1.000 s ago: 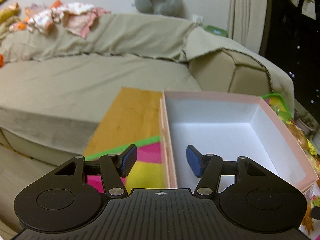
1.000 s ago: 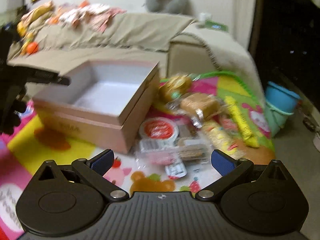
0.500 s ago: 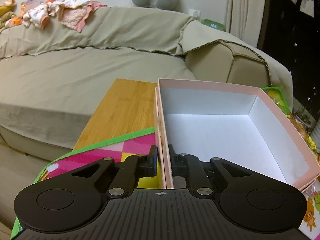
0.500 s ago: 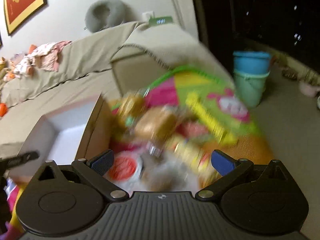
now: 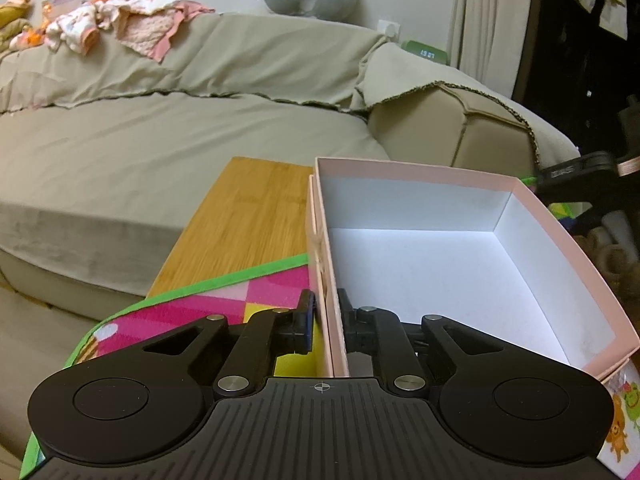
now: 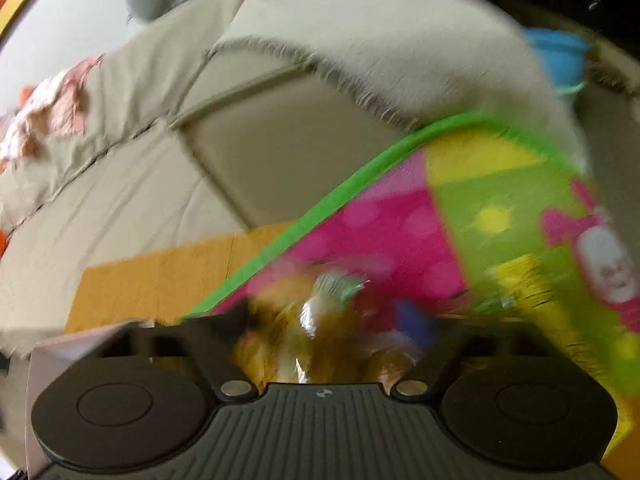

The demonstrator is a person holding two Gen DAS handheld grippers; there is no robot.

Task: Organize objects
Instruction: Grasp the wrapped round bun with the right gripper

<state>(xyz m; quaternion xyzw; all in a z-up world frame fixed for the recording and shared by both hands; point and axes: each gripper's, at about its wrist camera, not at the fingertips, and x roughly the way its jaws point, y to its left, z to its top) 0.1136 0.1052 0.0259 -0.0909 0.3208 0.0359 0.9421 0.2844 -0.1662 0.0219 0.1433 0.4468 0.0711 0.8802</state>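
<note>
Box (image 5: 420, 264) empty; nothing packed. Left gripper (image 5: 326, 316) clamps its near wall. Right gripper (image 6: 332, 320), jaws just closing around a wrapped snack (image 6: 320, 320); grip unclear.

Left gripper (image 5: 327, 320) now clamps the pink box (image 5: 532, 216) wall; right gripper (image 6: 332, 324) swings over, closing around a wrapped snack (image 6: 320, 328).
</note>
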